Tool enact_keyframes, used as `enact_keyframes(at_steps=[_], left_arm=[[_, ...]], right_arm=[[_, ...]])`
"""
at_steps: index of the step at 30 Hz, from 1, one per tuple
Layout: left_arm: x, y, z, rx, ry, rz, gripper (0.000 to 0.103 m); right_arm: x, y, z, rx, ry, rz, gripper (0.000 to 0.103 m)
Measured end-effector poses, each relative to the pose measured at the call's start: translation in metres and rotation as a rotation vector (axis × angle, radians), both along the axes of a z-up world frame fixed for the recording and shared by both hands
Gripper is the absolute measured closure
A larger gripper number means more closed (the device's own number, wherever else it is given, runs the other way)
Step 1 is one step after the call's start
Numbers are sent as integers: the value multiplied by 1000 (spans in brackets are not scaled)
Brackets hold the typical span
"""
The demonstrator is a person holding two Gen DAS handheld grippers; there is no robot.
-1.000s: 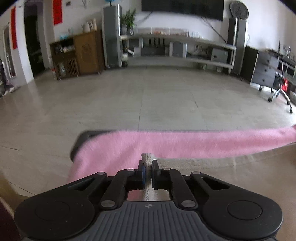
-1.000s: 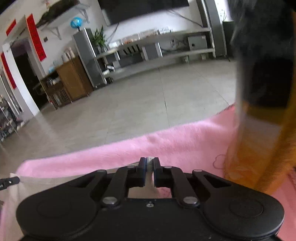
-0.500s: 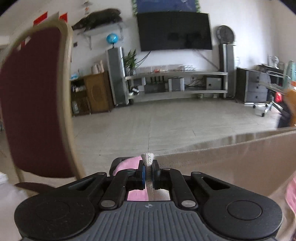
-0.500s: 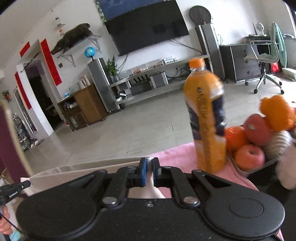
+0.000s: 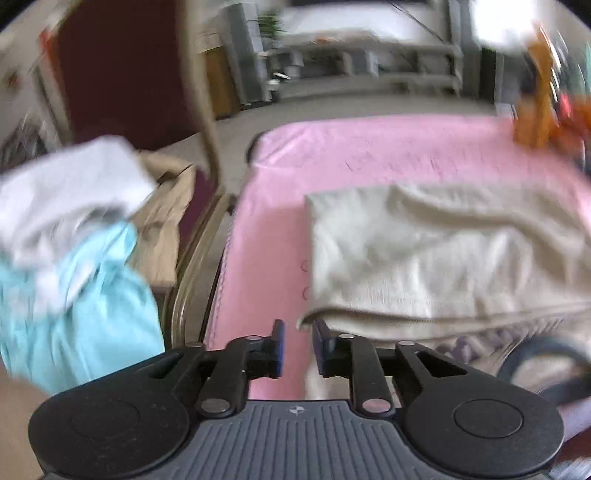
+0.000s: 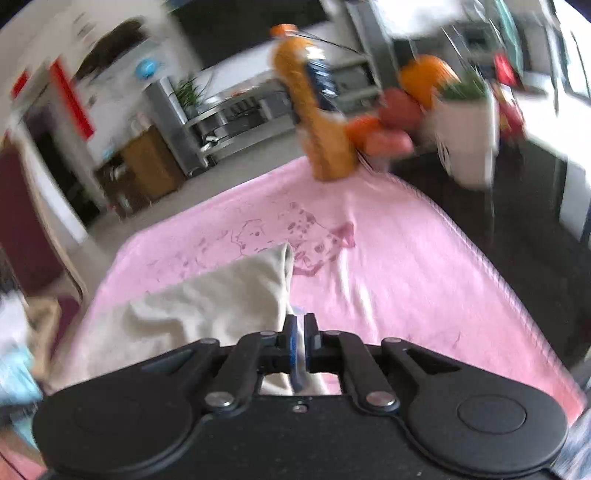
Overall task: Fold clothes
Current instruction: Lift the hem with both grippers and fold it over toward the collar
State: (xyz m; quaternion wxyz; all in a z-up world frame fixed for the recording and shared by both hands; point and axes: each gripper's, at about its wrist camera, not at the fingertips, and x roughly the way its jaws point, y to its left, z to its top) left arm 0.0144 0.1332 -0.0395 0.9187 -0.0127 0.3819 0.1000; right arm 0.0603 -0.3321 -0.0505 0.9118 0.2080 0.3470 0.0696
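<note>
blur: bottle (image 6: 314,110), fruit (image 6: 399,114) smeared | cut off: garment (image 5: 443,258) at right edge | pile (image 5: 70,229) blurred

Each view looks forward and down along its own claw, close over the pink blanket (image 5: 369,147). The left wrist view has the beige garment (image 5: 424,251) right of its fingers, the right wrist view left (both share garment, blanket, orange bottle (image 6: 314,110)).

A home living room: a dark television (image 6: 255,26) hangs on the wall above a long shelf unit (image 5: 369,48), with a potted plant (image 6: 188,92), a wooden cabinet (image 6: 151,166), a maroon chair (image 5: 122,70) and fruit (image 6: 399,107) on a pink-covered table (image 6: 388,266).
</note>
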Motion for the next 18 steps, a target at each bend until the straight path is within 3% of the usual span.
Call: enact_keyframes(at_steps=[1, 3, 6, 11, 13, 18], left_arm=[[-1, 9, 2, -77, -14, 31, 66], [0, 23, 1, -224, -13, 89, 66], [8, 40, -11, -423, 37, 168, 67], [19, 57, -25, -670, 71, 272, 65], [20, 63, -27, -743, 75, 298, 62], [29, 74, -38, -806, 126, 375, 60]], right_arm=[[1, -7, -2, 53, 13, -14, 97], [5, -14, -10, 140, 49, -25, 97], [16, -16, -29, 296, 136, -23, 87], [14, 3, -42, 325, 194, 10, 77], [14, 5, -45, 330, 207, 11, 74], [16, 3, -53, 370, 250, -22, 69]])
